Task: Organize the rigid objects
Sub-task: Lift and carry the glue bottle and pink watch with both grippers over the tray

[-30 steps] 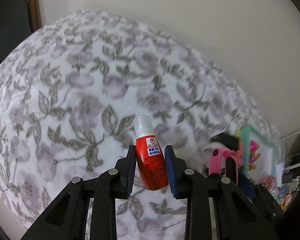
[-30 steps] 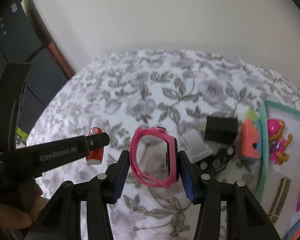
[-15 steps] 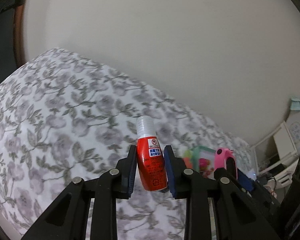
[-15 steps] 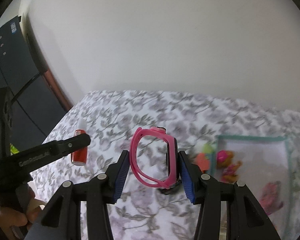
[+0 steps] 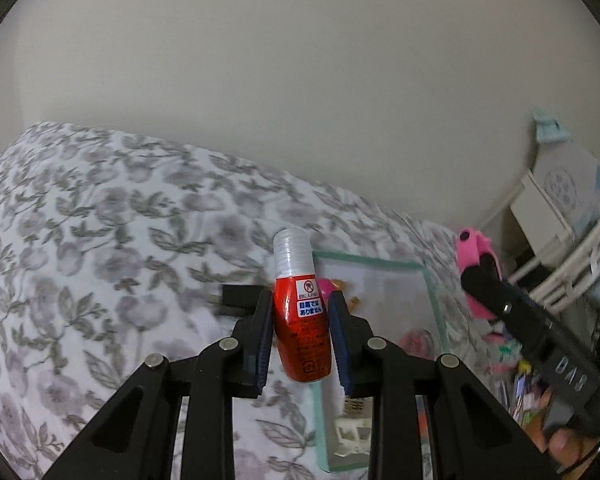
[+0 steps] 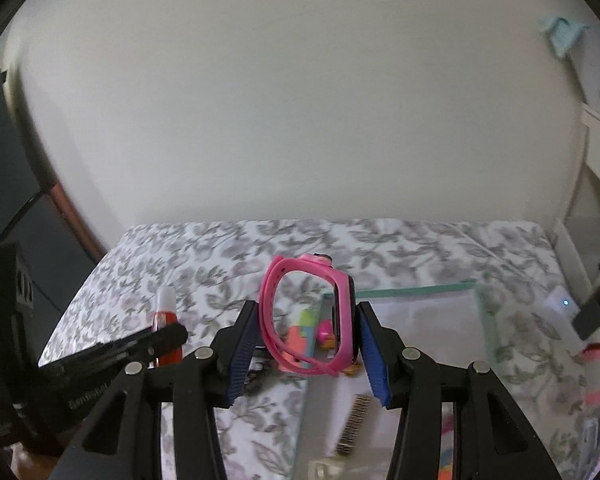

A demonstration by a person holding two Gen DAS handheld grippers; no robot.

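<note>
Two loads hovering over the floral bed: left tongs (image 5: 300,344) pinching an upright red bottle (image 5: 302,336), right tongs (image 6: 306,346) clamping a pink watch (image 6: 310,316), teal-edged tray (image 6: 416,290) lying just ahead, nearer the right.

Home bedroom — floral bedspread (image 5: 100,240)

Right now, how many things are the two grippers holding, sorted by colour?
Red: 1, the bottle in the left gripper.
Pink: 1, the watch in the right gripper.
Total: 2.
</note>
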